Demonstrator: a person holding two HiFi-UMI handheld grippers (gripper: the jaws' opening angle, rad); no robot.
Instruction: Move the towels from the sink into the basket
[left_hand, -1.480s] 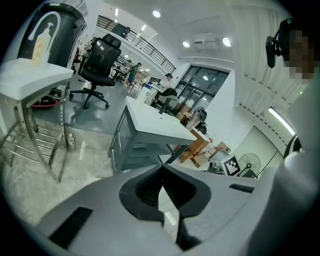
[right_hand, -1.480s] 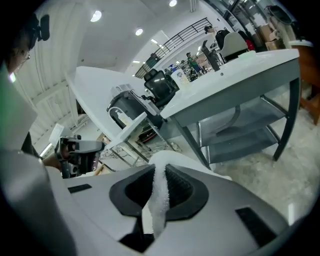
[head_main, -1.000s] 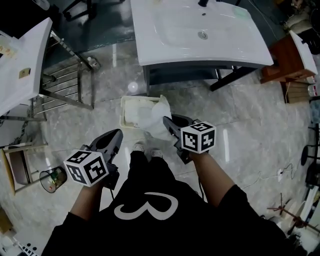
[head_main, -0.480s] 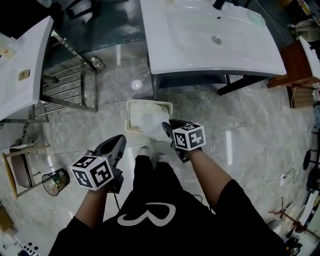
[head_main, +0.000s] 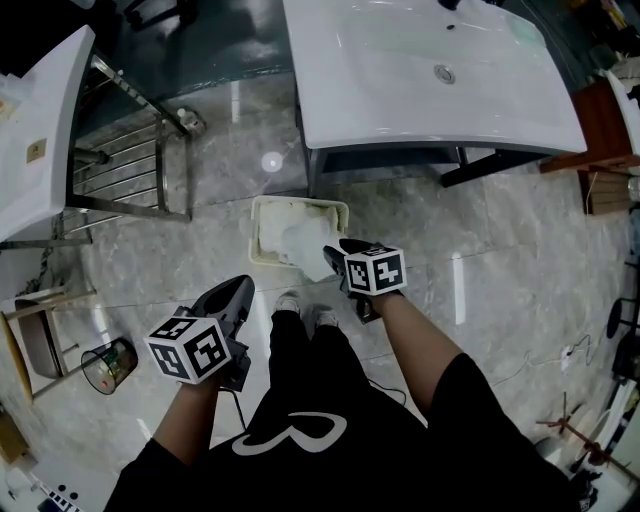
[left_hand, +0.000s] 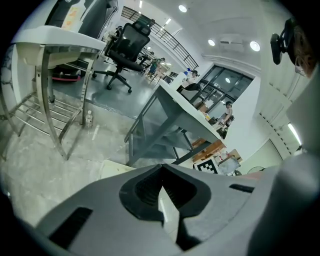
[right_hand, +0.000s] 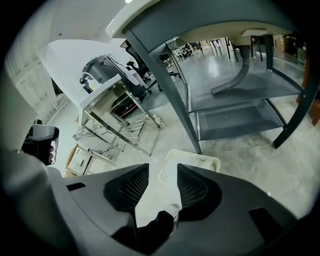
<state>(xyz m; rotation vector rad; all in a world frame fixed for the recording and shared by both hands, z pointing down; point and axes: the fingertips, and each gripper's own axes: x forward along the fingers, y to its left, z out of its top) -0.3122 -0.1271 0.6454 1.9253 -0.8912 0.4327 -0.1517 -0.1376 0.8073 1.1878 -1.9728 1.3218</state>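
A white towel hangs over the cream basket, which stands on the floor in front of the white sink. My right gripper is at the basket's right rim. Its jaws are opening, and the towel lies loosely in the gap between them, with the basket just beyond. The sink basin looks bare white. My left gripper hangs lower left, apart from the basket. In the left gripper view this gripper has its tips together and nothing between them.
A metal rack and a white counter stand at the left. A small wire bin sits on the floor at the lower left. Wooden furniture is at the right. The person's feet are just below the basket.
My right gripper has carried the towel from the basket's right corner to over the basket. The left gripper has hardly moved.
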